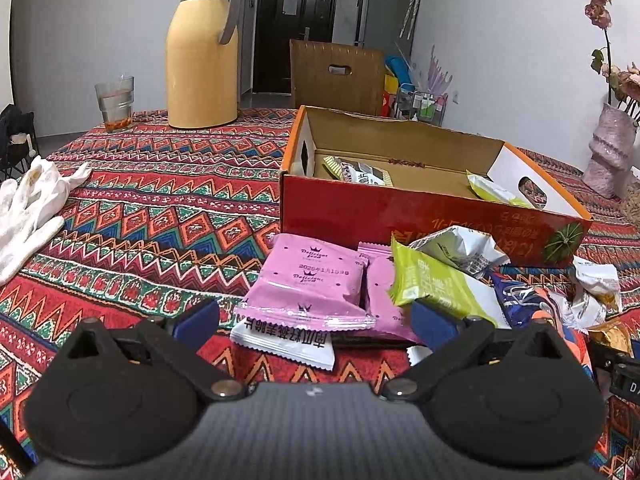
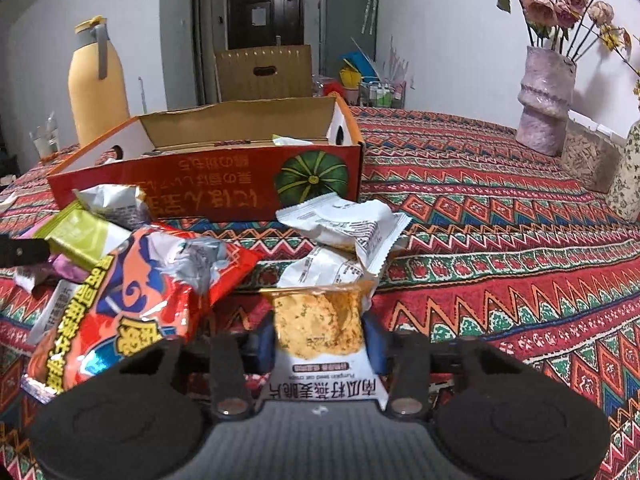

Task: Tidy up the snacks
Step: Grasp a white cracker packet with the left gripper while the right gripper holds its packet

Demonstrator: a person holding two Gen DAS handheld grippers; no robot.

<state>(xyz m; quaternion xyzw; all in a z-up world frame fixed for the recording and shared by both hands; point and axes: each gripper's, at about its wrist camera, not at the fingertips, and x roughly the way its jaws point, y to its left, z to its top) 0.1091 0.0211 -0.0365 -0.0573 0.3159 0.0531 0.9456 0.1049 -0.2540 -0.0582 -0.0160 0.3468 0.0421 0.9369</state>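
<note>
The right gripper (image 2: 319,340) has its jaws pressed together on a small cracker packet (image 2: 318,328) with a clear window. The blue pads sit on the two side edges of the packet, so it stands upright between them with its printed end toward the camera. This hold looks good for carrying, because the flat packet cannot easily turn.

The left gripper (image 1: 314,316) has its jaws wide apart and holds nothing. It hovers over a pink packet (image 1: 308,280) that lies on a white packet (image 1: 288,340), and its right pad is near a green packet (image 1: 432,280). I judge it is ready to take one of these next.

The other snacks lie in a loose pile on the patterned tablecloth (image 2: 500,240), just in front of the red cardboard box (image 2: 208,184). A large orange chip bag (image 2: 132,300) is beside the right gripper, and crumpled white packets (image 2: 344,224) lie behind the held packet. The box is open at the top, and a few packets are already inside, so much floor of the box is free.

The near wall of the box stands between the pile and the inside, so the held packet probably must go up over this edge. To the right of the box the cloth is open. The yellow thermos (image 1: 204,60), the glass (image 1: 115,104) and the vase (image 2: 544,108) stand well apart from this way.
</note>
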